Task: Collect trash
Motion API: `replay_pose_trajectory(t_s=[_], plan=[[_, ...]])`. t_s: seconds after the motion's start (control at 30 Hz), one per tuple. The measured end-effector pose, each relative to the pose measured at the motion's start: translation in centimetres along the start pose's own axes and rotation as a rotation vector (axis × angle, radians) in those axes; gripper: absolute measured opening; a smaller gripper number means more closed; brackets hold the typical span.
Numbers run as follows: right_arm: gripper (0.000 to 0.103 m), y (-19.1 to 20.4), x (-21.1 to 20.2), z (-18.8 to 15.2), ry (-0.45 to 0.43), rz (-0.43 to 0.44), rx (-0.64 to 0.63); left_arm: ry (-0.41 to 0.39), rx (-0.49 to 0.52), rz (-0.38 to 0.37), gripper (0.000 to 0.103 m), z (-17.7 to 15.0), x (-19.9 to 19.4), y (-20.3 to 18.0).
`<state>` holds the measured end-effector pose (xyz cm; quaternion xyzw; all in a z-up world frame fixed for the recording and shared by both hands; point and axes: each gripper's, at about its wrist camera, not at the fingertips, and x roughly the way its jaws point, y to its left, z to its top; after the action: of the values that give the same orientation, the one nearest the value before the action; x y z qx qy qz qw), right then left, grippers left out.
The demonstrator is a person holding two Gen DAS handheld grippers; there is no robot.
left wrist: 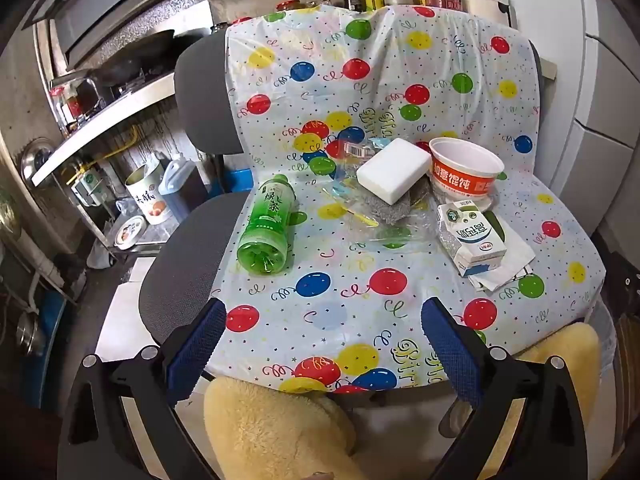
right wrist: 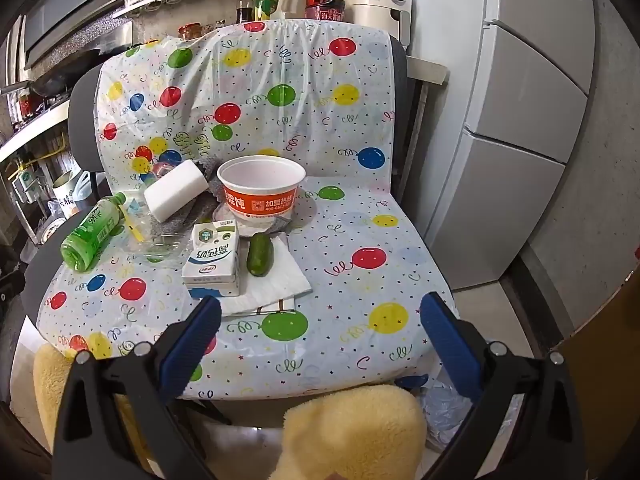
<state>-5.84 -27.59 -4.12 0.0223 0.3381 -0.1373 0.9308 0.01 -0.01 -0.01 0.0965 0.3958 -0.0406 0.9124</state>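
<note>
Looking across the chair seat (left wrist: 360,292) draped in its balloon-print plastic sheet, the trash lies in a loose row, and both grippers hang back at the near edge with nothing between their blue-padded fingers.

Farthest left is the green plastic tea bottle (left wrist: 266,230), lying on its side with its long axis running roughly away from the onlooker, base toward the front edge and cap toward the chair back. It sits ahead and a little left of the left gripper (left wrist: 324,344), whose fingers stand wide apart and empty. That gripper looks the nearer one for the bottle, and since the bottle lies roughly in line with the gripper's reach, the fingers would close across its width without much turning.

Next comes a crumpled clear plastic wrapper (left wrist: 368,216), then a white rectangular sponge block (left wrist: 394,176) resting on a grey scouring pad, then the orange and white paper bowl (right wrist: 260,190), standing upright.

In front of the bowl the white and blue milk carton (right wrist: 214,260) lies flat on a white paper napkin (right wrist: 280,280), just beside a small dark green cucumber (right wrist: 260,254). The carton is just ahead of the right gripper (right wrist: 320,336), toward its left finger; those fingers are likewise spread wide and empty.
</note>
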Motion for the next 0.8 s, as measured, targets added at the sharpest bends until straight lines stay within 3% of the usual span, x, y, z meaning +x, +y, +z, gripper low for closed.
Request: replay_pose_trajectory(t_s=[0.8], plan=[[0.097, -0.20, 0.23, 0.10, -0.001, -0.016, 0.006, 0.003, -0.002, -0.006, 0.097, -0.08, 0.50, 0.67]])
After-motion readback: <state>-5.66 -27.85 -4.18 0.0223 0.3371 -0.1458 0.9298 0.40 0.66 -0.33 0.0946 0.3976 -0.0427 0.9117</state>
